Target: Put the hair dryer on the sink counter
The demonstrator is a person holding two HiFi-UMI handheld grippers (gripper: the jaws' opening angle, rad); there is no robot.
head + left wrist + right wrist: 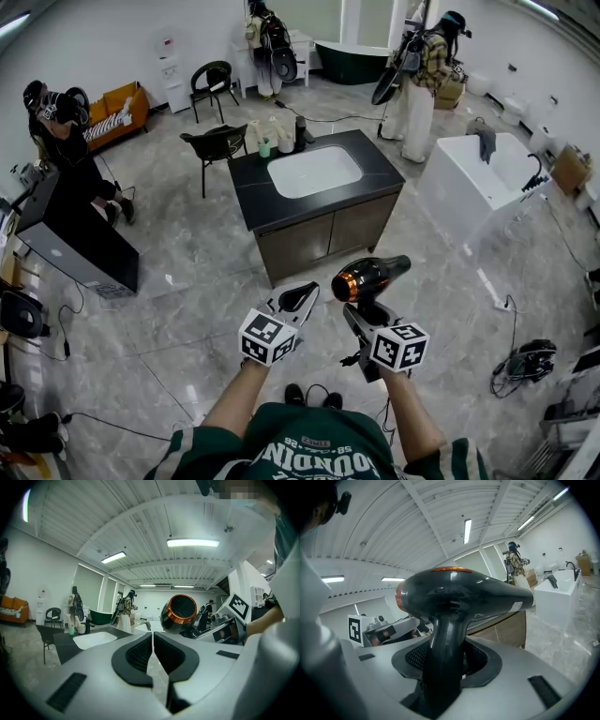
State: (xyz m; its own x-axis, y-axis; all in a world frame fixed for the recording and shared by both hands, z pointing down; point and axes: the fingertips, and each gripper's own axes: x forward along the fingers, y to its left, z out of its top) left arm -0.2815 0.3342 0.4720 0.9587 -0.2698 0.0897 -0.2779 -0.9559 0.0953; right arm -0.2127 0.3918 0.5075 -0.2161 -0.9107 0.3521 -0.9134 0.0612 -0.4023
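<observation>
A black hair dryer (370, 277) with a copper ring at its back end is held upright by its handle in my right gripper (362, 317), which is shut on it. In the right gripper view the hair dryer (459, 597) fills the middle, its handle clamped between the pads (417, 656). My left gripper (298, 298) is shut with nothing in it, just left of the dryer; its view shows the hair dryer (179, 613) to the right. The sink counter (375, 169), dark-topped with a white basin (314, 172), stands ahead of both grippers.
Bottles and cups (277, 136) stand on the counter's far left corner. A black chair (217, 145) is left of the counter, a white bathtub (483, 178) to its right. Several people stand around the room. Cables and a device (527, 361) lie on the floor at right.
</observation>
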